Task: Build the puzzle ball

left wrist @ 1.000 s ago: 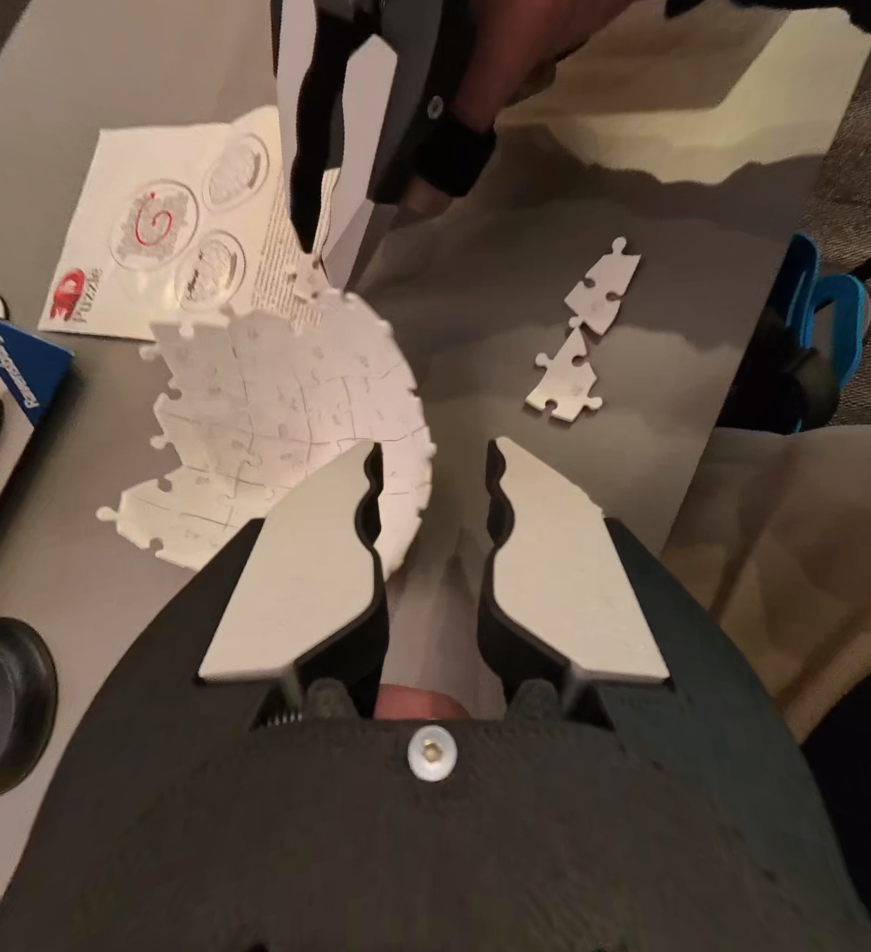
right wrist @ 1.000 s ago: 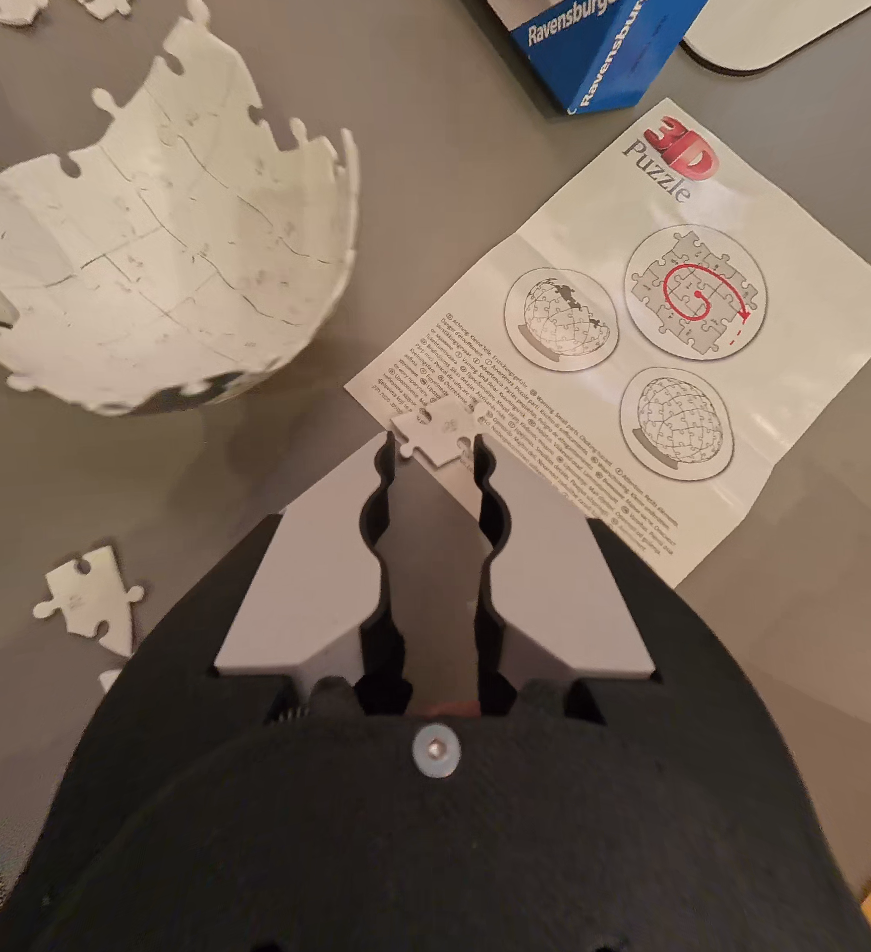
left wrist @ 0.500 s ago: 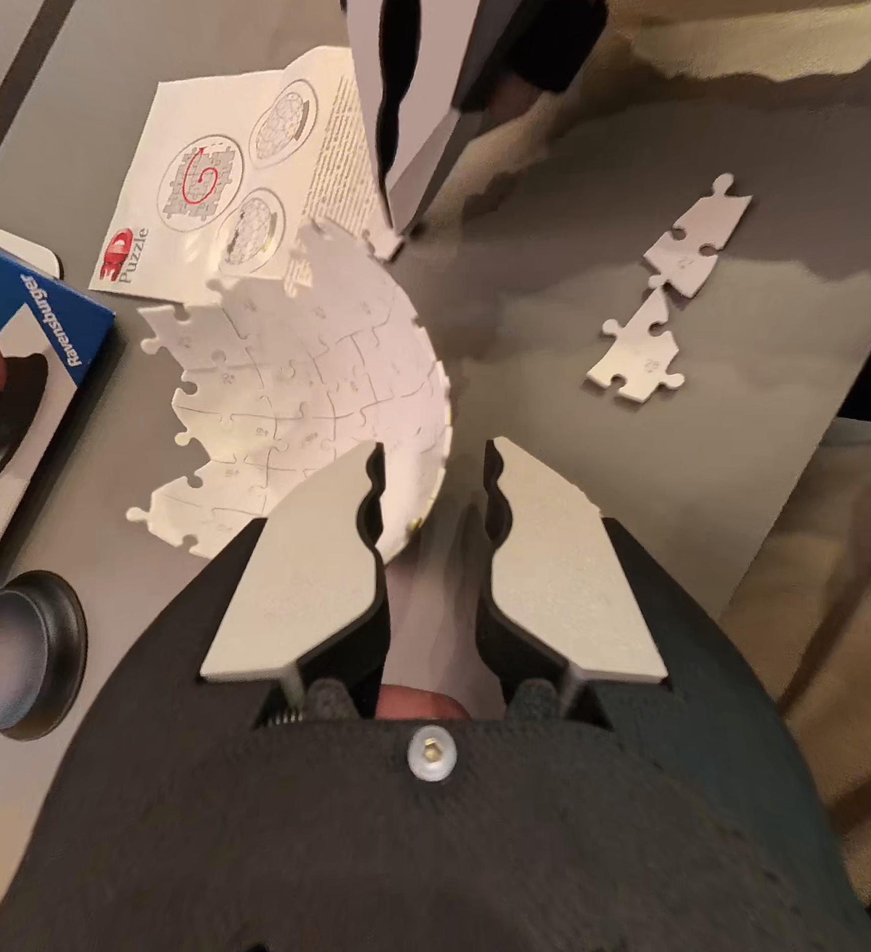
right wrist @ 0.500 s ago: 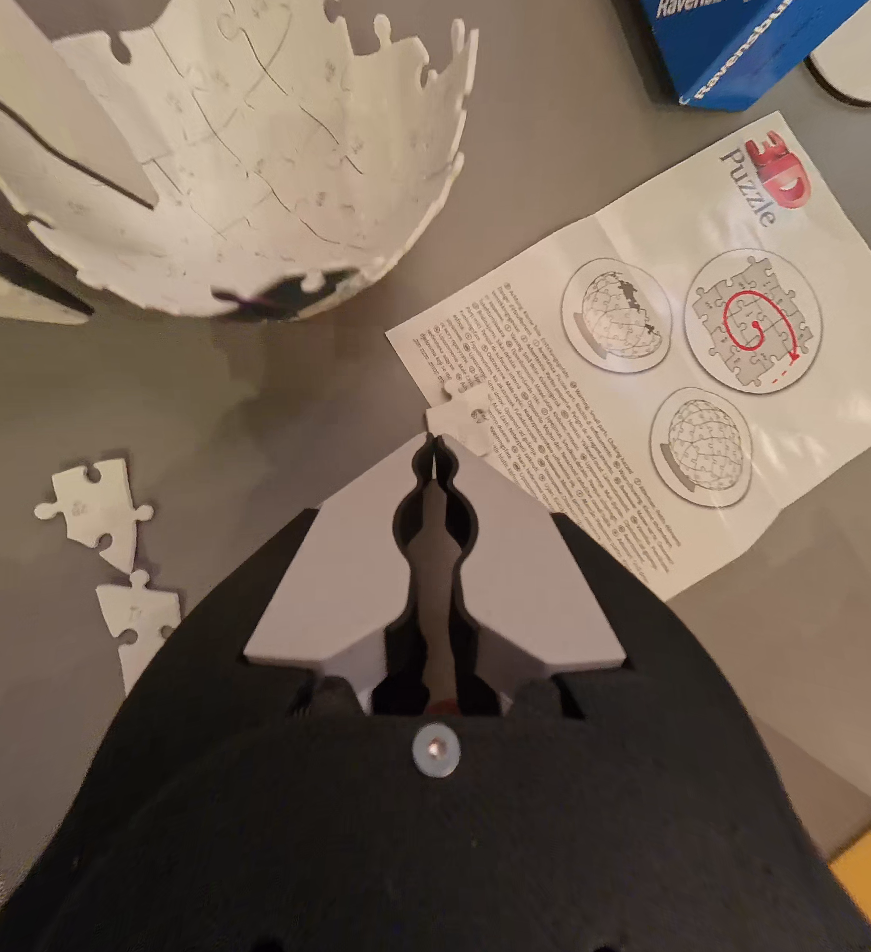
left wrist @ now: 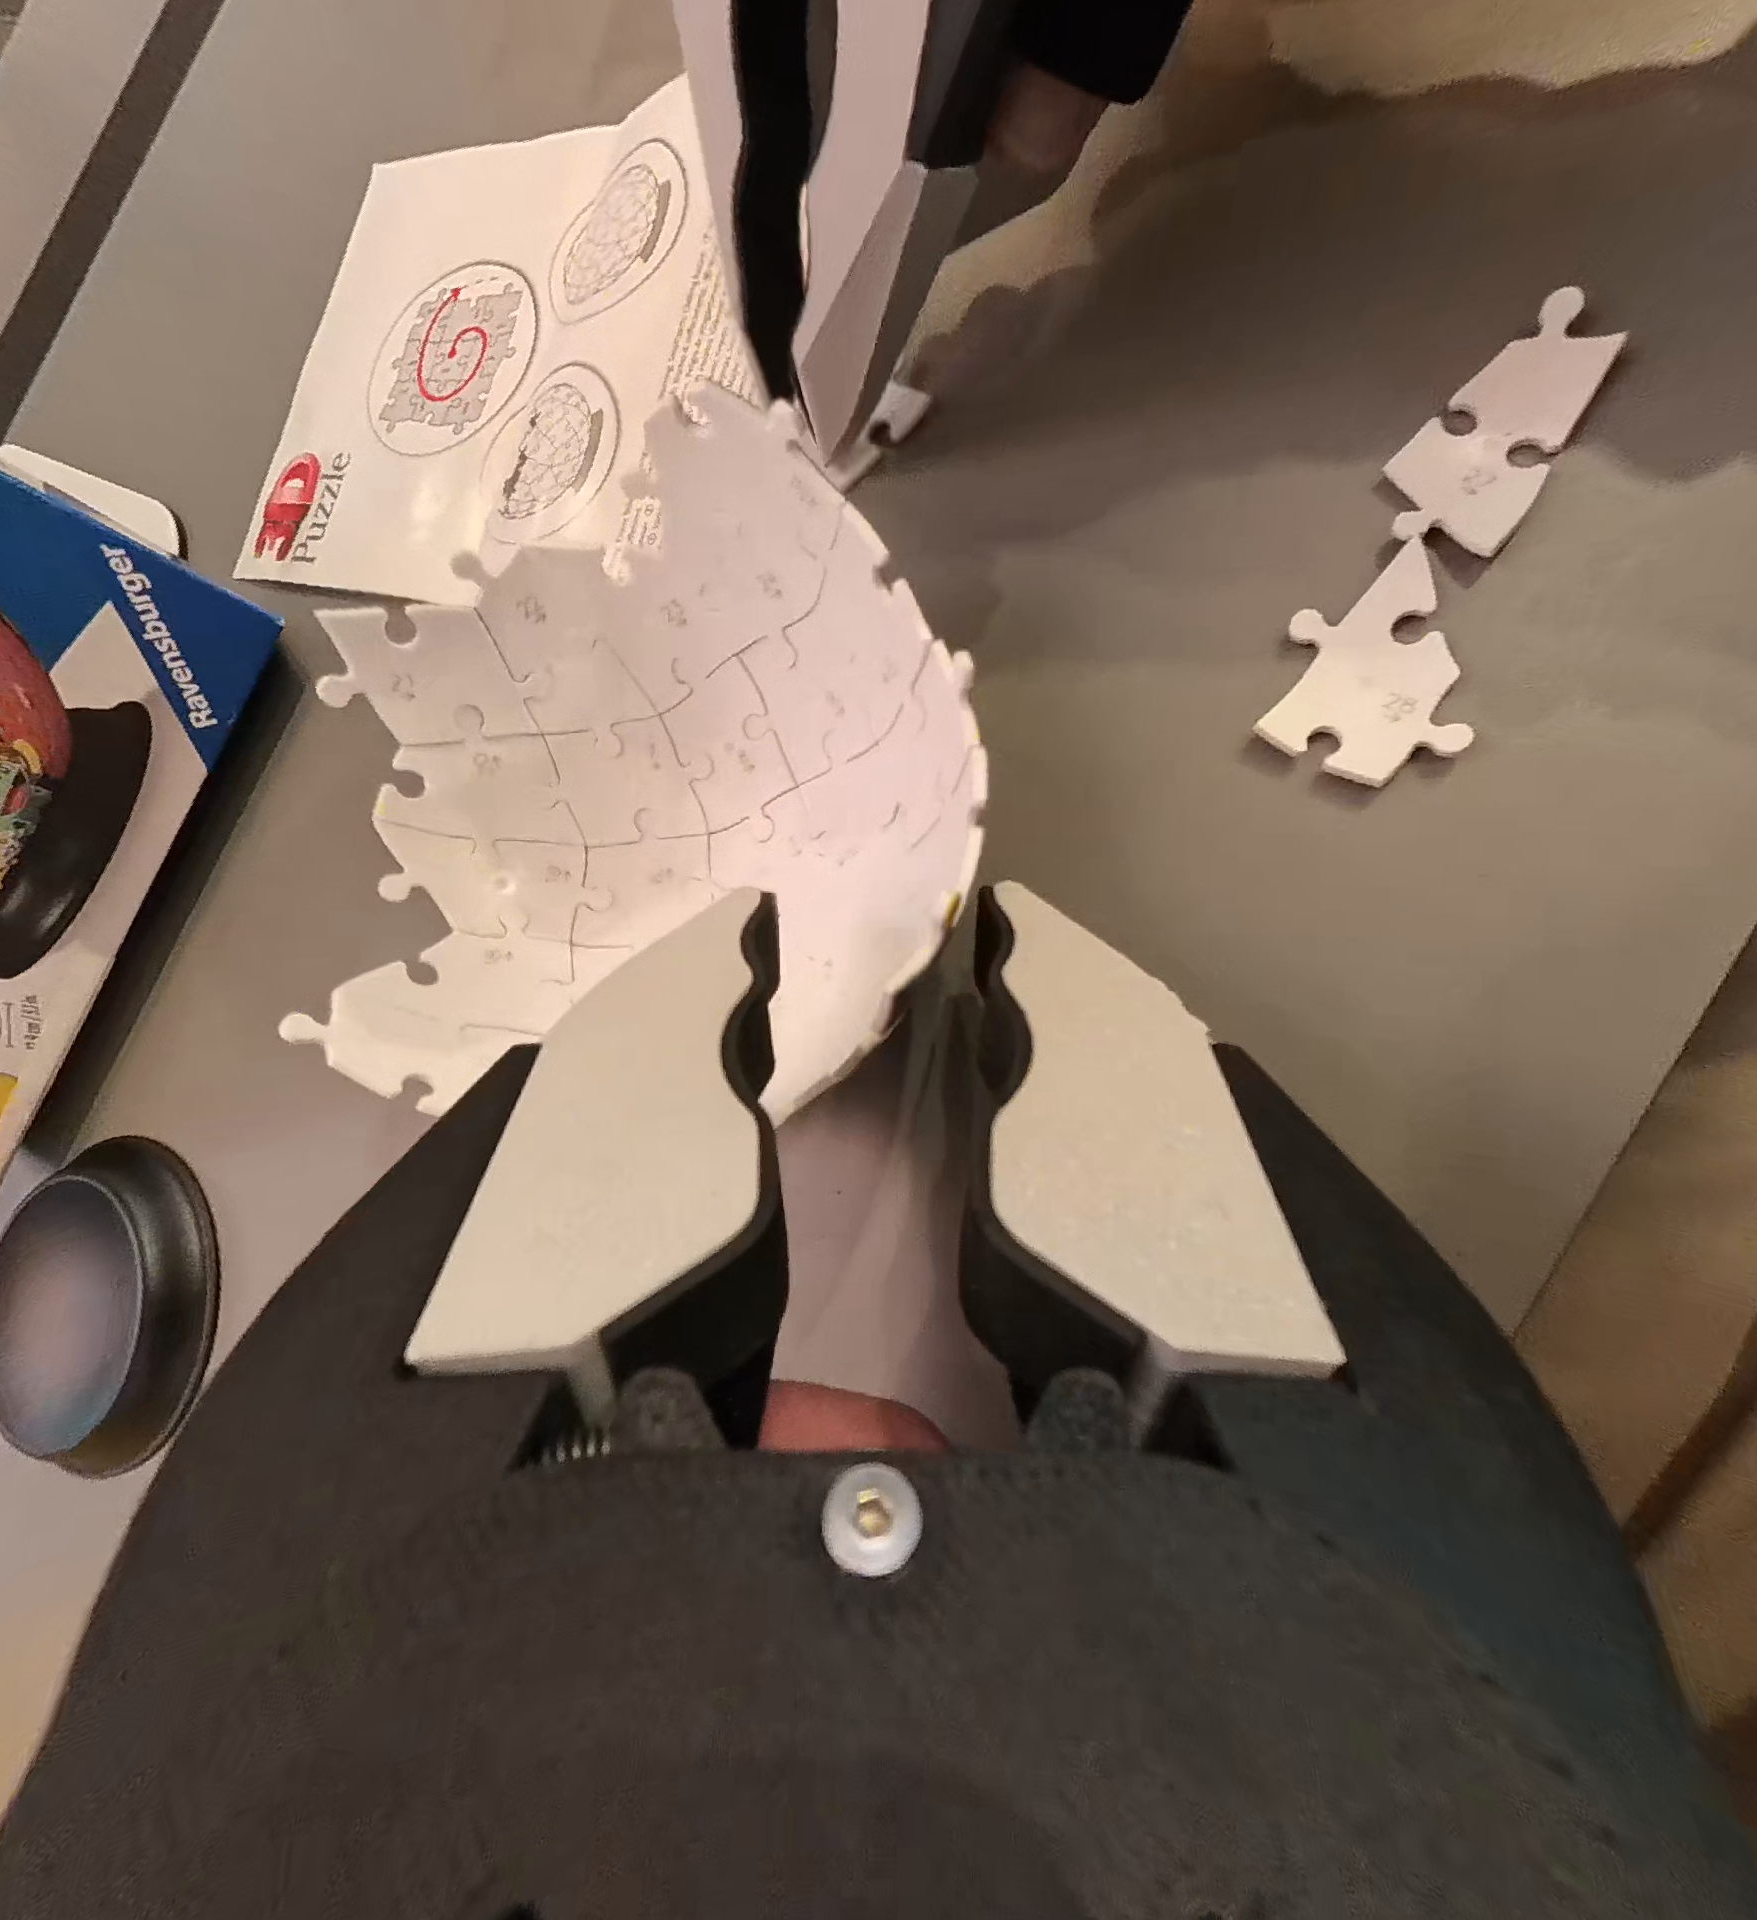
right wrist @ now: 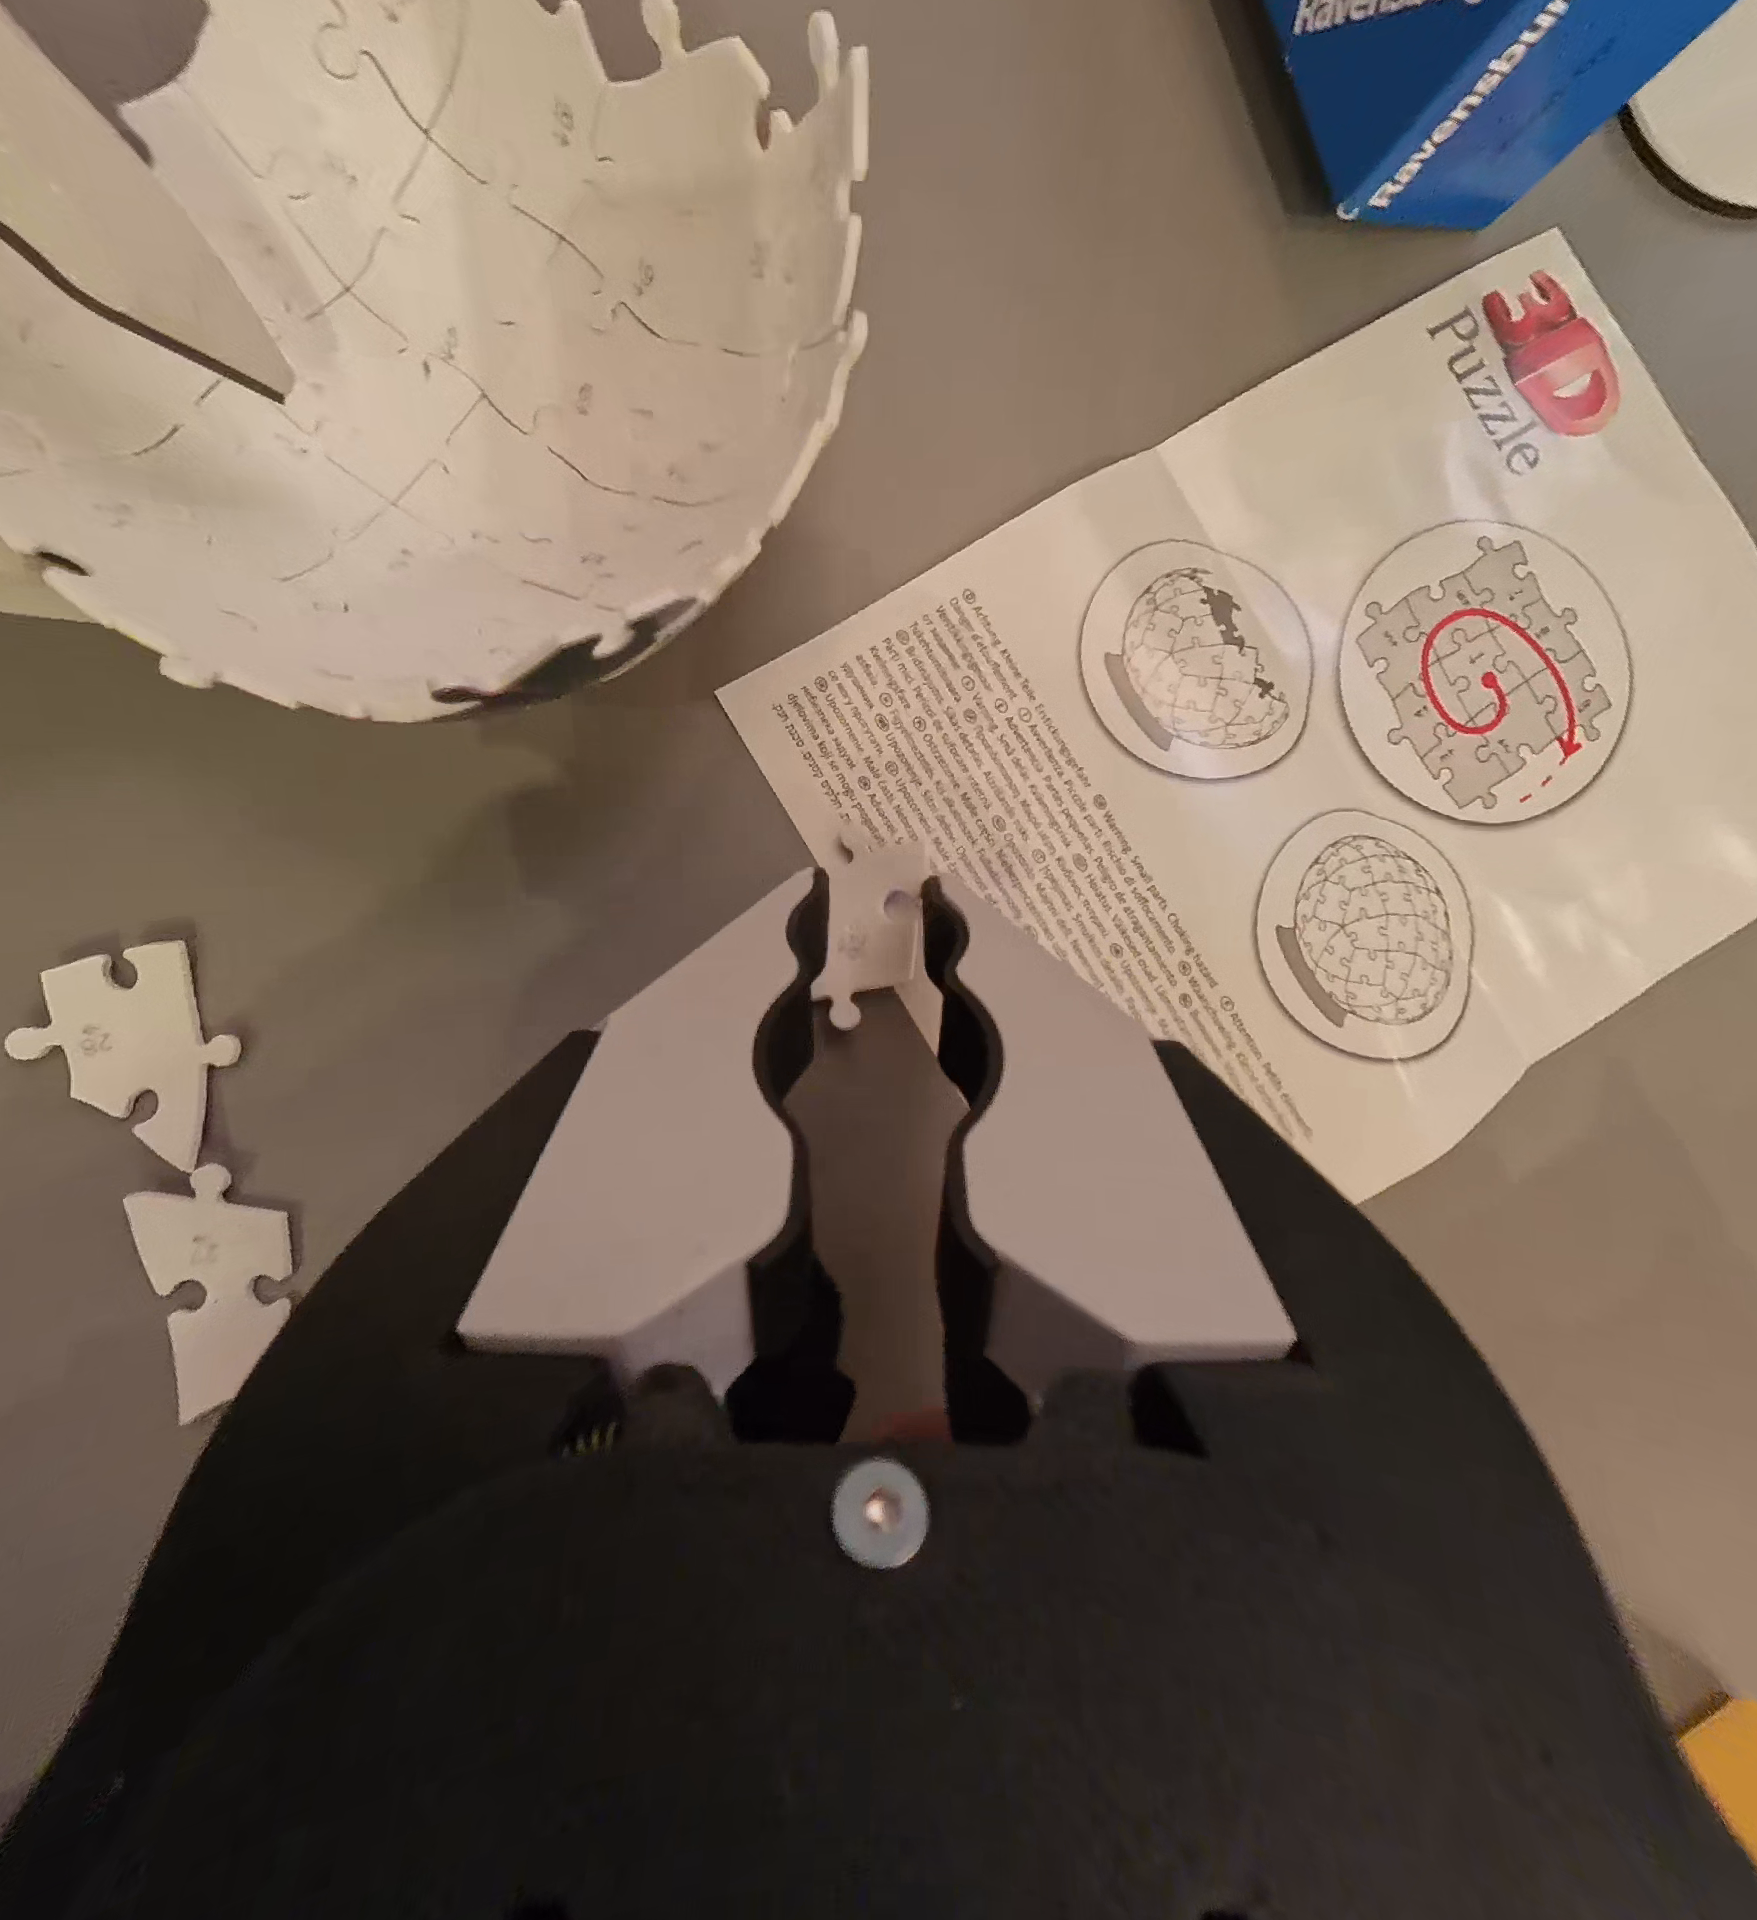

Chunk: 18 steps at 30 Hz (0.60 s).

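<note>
My right claw [right wrist: 869, 914] pinched a puzzle piece [right wrist: 871, 932] by its edges; my left claw [left wrist: 876, 935] straddled the half-built shell's [left wrist: 687, 727] rim, grip uncertain. A skewed piece could slip out.

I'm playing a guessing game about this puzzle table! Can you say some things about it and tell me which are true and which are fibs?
1. The right gripper pinches a puzzle piece. True.
2. The puzzle ball is finished. False: it is an open, jagged-edged half shell.
3. Two loose pieces lie on the table. True.
4. The instruction sheet lies inside the shell. False: it lies flat beside it.
5. The box is green. False: blue.
</note>
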{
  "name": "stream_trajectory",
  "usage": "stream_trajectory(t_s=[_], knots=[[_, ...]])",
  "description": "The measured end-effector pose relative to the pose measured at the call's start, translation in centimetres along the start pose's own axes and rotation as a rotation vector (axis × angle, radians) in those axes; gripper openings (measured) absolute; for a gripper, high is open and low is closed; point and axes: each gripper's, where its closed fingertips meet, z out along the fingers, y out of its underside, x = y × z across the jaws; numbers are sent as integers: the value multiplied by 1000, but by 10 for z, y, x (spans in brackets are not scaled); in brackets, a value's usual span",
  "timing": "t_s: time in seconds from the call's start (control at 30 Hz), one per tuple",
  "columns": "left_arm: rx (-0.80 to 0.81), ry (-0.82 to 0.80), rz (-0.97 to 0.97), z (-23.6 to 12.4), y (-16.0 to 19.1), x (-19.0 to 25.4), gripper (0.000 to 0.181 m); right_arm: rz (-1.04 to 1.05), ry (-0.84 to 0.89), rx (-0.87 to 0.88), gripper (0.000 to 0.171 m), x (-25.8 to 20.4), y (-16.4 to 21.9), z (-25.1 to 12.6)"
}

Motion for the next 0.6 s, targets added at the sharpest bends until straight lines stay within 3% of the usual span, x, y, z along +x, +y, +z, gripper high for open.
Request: stream_trajectory(t_s=[0.13,0.37,0.5,0.6], knots=[[7,-10,23,0,-1,0,35,51,-13,36,0,-5,5,-2],[22,-4,55,-2,-7,1,35,171,-9,134,0,-13,2,-16],[37,29,87,-7,-12,5,35,168,-6,161,17,-19,-8,-27],[44,91,120,-19,-18,10,33,155,-4,190,18,-23,-22,-38]])
